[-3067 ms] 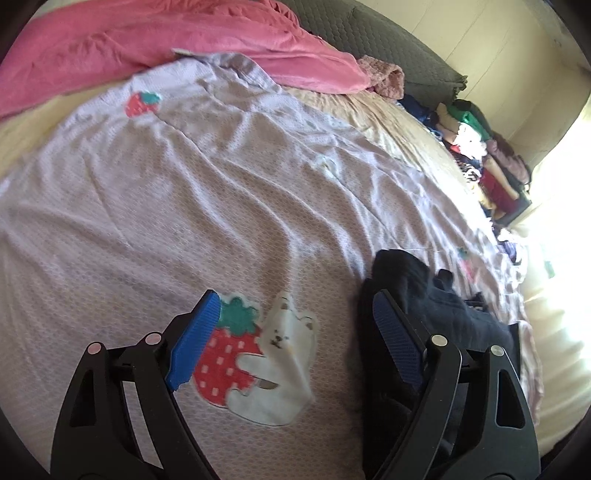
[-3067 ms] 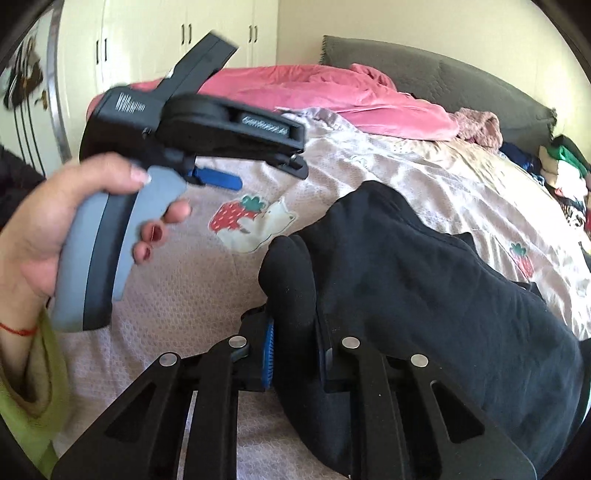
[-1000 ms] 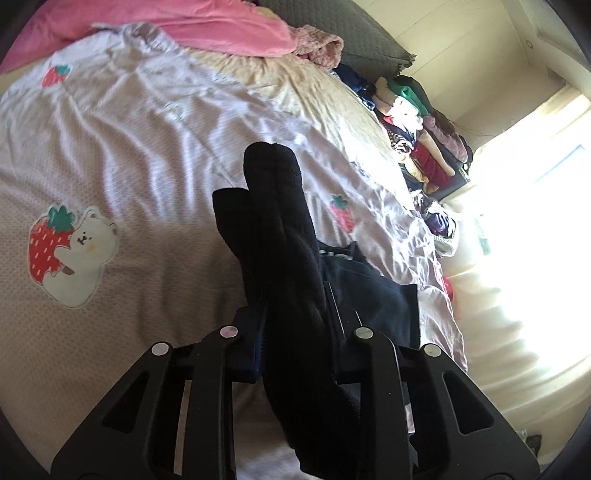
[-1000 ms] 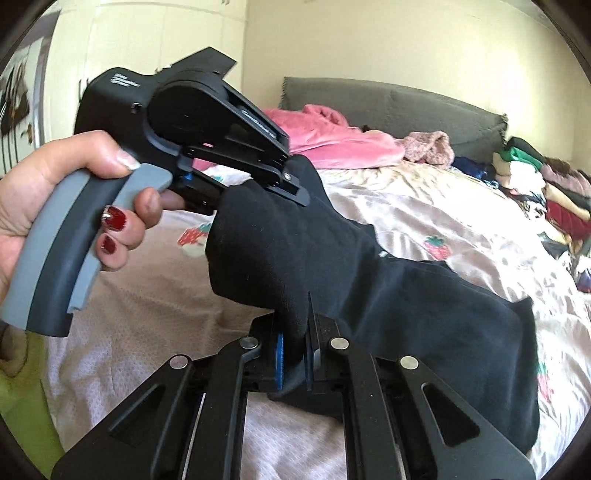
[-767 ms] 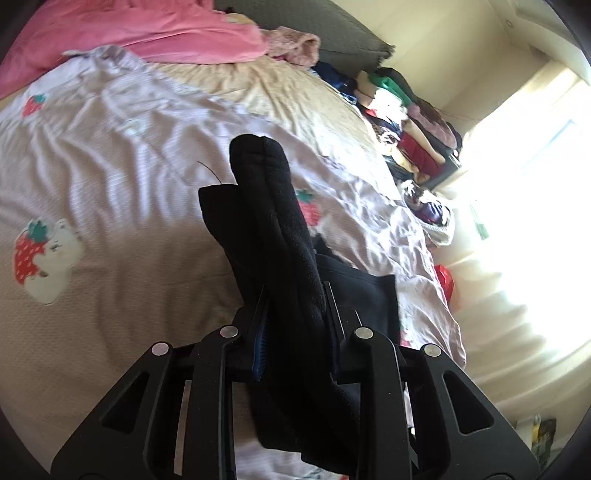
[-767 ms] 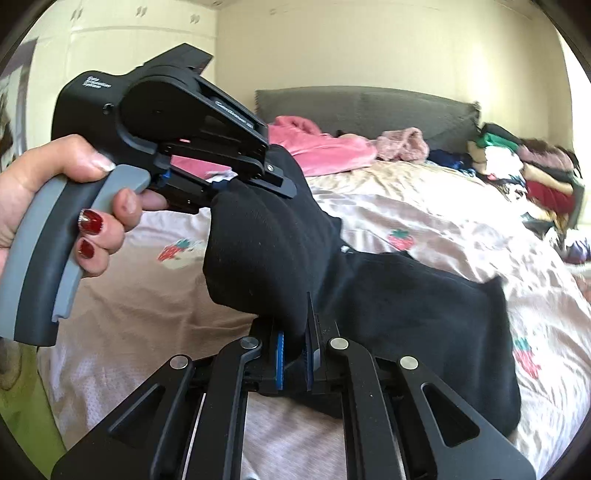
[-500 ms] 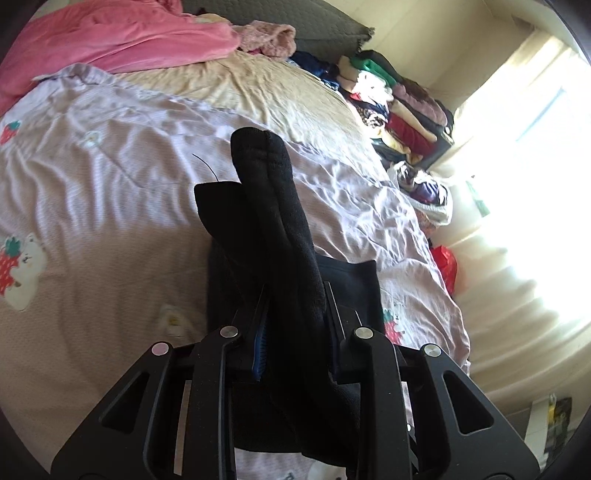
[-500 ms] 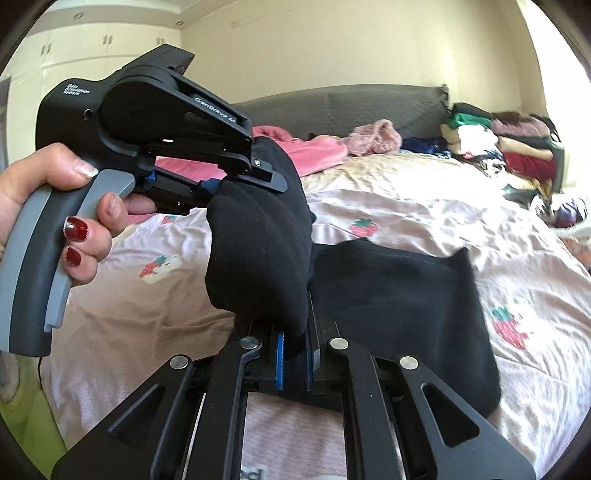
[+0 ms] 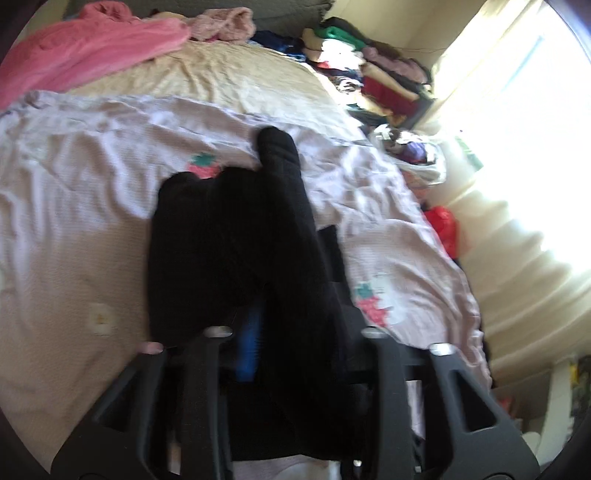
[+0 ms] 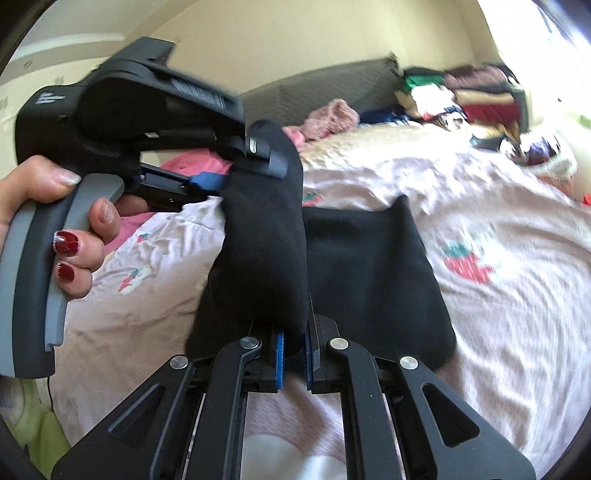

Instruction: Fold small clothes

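Note:
A small black garment (image 10: 365, 266) hangs between my two grippers above the bed. My right gripper (image 10: 293, 352) is shut on one bunched edge of it; the cloth rises from the blue pads. My left gripper (image 10: 255, 162), held by a hand with red nails, is shut on the other bunched edge. In the left wrist view the black garment (image 9: 236, 236) fills the middle and covers my left gripper (image 9: 284, 332); only one blue pad shows. The lower part of the garment lies on the lilac strawberry-print sheet (image 10: 517, 295).
A pink blanket (image 9: 85, 48) and a pink knit item (image 9: 225, 22) lie near the grey headboard (image 10: 332, 88). A stack of folded clothes (image 9: 380, 70) stands at the far right corner. A bright window and curtain (image 9: 524, 155) are on the right.
Both grippers have carried the held edge farther across the bed toward the window side. The garment's lower part now lies flatter on the sheet. Both stay shut on it.

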Demonstrator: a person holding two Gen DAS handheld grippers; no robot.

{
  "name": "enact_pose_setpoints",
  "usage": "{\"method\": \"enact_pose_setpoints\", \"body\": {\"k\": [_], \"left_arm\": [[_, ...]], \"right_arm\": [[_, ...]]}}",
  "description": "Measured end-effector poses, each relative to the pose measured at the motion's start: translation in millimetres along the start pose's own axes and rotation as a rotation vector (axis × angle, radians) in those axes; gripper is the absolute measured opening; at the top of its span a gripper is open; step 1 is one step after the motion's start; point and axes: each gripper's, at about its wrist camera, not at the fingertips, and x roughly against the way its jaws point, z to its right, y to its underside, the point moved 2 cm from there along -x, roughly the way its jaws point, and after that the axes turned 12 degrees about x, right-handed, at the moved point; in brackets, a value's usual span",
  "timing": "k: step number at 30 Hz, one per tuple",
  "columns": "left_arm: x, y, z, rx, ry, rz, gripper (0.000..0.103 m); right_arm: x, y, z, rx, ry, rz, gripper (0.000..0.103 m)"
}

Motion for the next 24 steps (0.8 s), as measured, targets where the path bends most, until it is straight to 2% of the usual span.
{"method": "enact_pose_setpoints", "body": {"k": [1,4,8,11,13,14,15,16,19,21,23,24], "left_arm": [[-4,1,-3,0.011,-0.001,0.002,0.079],[-5,7,-14,0.003,0.002,0.005,0.073],[4,13,-31,-0.016,-0.068,0.037,0.068],[8,18,-46,-0.063,-0.161,0.058,0.067],[9,24,-55,-0.083,-0.183,0.058,0.067],[9,26,-57,-0.090,-0.194,0.061,0.067],[9,29,-60,-0.103,-0.207,0.067,0.067],[10,31,-61,-0.108,-0.210,0.071,0.067],[13,35,-60,-0.135,-0.215,0.083,0.067],[15,38,-57,-0.160,-0.230,0.089,0.067],[17,40,-56,-0.180,-0.247,0.095,0.067],[18,40,-57,-0.188,-0.254,0.099,0.067]], "right_arm": [[-3,5,6,-0.028,0.010,-0.018,0.007],[-16,21,33,-0.179,-0.011,-0.088,0.011],[-18,33,49,-0.305,-0.073,-0.102,0.018],[-10,33,50,-0.317,-0.086,-0.108,0.025],[-1,32,50,-0.323,-0.100,-0.108,0.028],[5,30,51,-0.314,-0.098,-0.103,0.038],[11,26,52,-0.300,-0.095,-0.101,0.054],[20,22,50,-0.283,-0.085,-0.096,0.058],[37,8,54,-0.251,-0.062,-0.059,0.059],[39,-4,55,-0.225,-0.037,-0.047,0.069],[33,-21,60,-0.213,-0.023,-0.046,0.069],[29,-28,65,-0.221,-0.014,-0.052,0.074]]}}
